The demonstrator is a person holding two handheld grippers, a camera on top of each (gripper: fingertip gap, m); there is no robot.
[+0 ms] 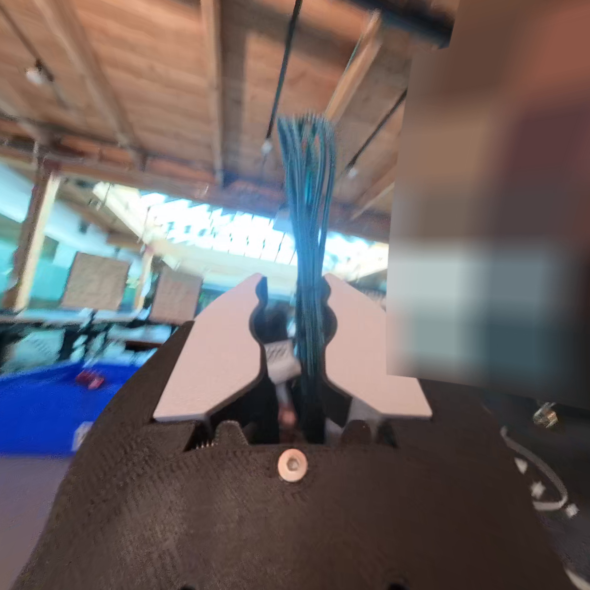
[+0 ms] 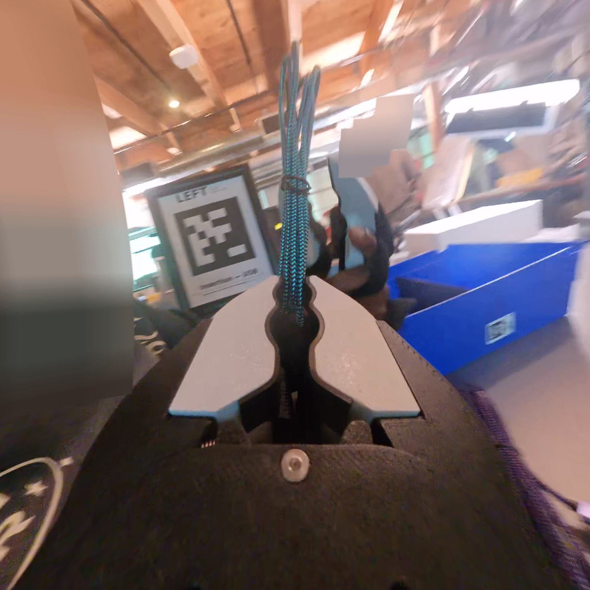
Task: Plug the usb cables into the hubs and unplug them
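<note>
1. Both grippers are tilted up toward the wooden ceiling, so the cable hangs clear of the table, probably being carried.
2. Right gripper (image 2: 294,287) is closed narrow on a tied bundle of blue braided cable (image 2: 295,204); the loops stick up past the tips.
3. Left gripper (image 1: 295,281) is narrower than wide, with the cable (image 1: 309,223) running between its fingers; can't tell if it is clamped. A white plug (image 1: 281,360) sits low in the gap.
4. No hub in view. Blue bin (image 2: 479,297) far right, marker board (image 2: 210,236) far left.
</note>
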